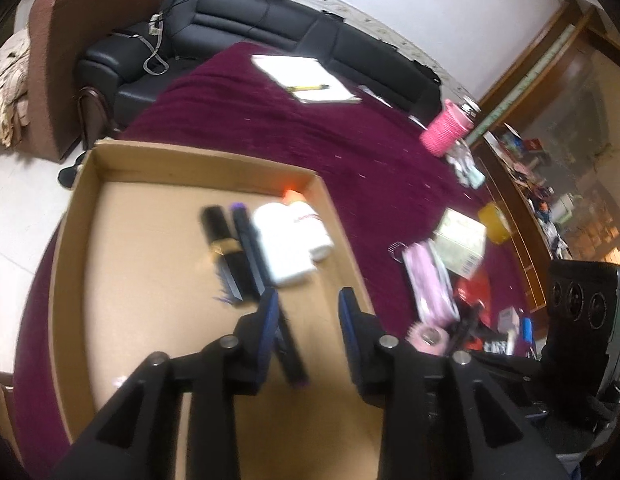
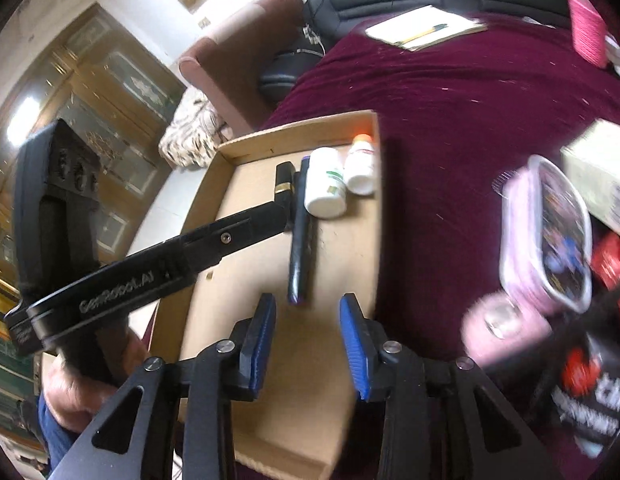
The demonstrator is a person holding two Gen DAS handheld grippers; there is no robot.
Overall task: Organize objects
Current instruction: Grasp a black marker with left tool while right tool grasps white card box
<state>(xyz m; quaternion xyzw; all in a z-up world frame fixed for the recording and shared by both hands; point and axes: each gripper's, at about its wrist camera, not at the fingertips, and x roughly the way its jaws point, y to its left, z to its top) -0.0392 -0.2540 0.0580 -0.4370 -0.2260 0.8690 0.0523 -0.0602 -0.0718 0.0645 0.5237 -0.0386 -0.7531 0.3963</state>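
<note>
Grippers, left point(image 1: 308, 302) and right point(image 2: 308, 306), hover parted and empty over the box point(image 2: 214, 172), where pens point(image 2: 300, 236) and bottles point(image 2: 325, 184) lie. Unsorted clutter point(image 2: 549, 232) beside the box risks getting knocked.

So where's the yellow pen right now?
The yellow pen lies on the white notepad at the far side of the maroon cloth, near the black sofa, well beyond the cardboard tray.

Only legible txt: "GenRobot.AI" on the left gripper point(image 2: 284, 208) arm; other labels too blurred.
</note>
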